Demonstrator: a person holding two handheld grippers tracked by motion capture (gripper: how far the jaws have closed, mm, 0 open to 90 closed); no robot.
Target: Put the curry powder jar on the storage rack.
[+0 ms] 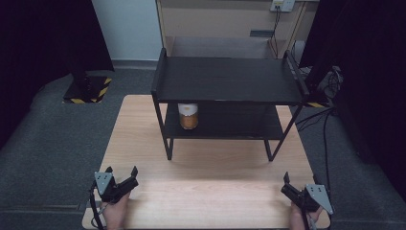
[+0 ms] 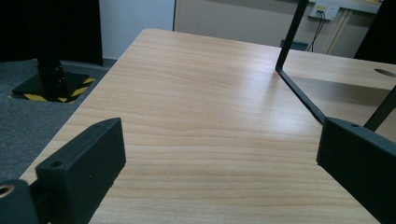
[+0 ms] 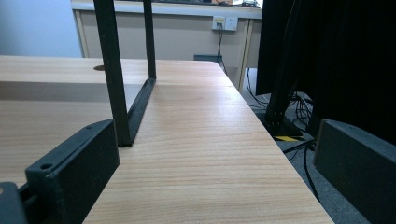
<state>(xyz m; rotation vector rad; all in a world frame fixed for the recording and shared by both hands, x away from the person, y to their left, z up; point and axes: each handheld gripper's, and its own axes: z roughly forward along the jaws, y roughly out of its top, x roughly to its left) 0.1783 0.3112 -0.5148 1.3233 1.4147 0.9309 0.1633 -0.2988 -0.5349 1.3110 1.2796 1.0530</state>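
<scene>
A black two-tier rack (image 1: 230, 79) stands on the far half of the light wooden table (image 1: 210, 191). On its lower shelf, toward the left, sits a jar (image 1: 188, 116) with orange contents and a white top. My left gripper (image 1: 122, 171) rests near the table's front left corner, held by a hand, open, with nothing between its fingers. In the left gripper view the gripper (image 2: 219, 154) spans bare wood, and a rack leg (image 2: 299, 93) lies ahead to the right. My right gripper (image 1: 300, 179) is at the front right corner, also open and empty (image 3: 215, 158), behind a rack leg (image 3: 114, 79).
A post base with yellow-black hazard tape (image 1: 87, 89) stands on the grey floor to the left. Cables (image 1: 325, 120) run along the floor on the right beside dark curtains. A cabinet with a wall socket (image 1: 281, 5) is behind the table.
</scene>
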